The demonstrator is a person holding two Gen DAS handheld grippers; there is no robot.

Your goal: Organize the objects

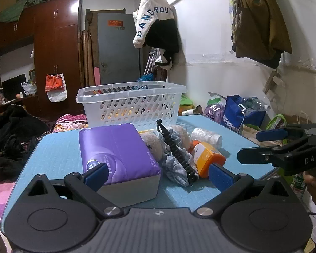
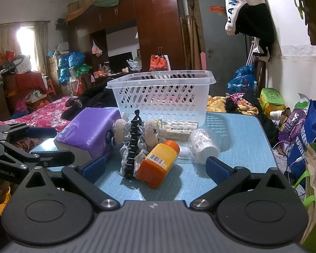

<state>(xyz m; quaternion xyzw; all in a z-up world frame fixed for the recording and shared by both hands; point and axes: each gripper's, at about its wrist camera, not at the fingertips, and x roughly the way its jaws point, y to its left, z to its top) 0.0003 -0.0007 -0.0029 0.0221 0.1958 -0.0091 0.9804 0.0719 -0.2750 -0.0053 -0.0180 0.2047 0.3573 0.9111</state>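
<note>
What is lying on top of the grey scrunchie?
A black hair clip lies lengthwise across the grey scrunchie, and the orange bottle overlaps its right edge. What lies beneath the scrunchie is covered, though a plush toy shows behind it.

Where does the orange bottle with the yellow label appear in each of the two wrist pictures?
Left wrist view: the orange bottle lies on its side right of centre on the blue table, just beyond the right blue pad.
Right wrist view: the orange bottle lies near the centre, between the open jaws, its barcode facing up.
Shared landmark: the white slotted basket stands behind it in both views.
</note>
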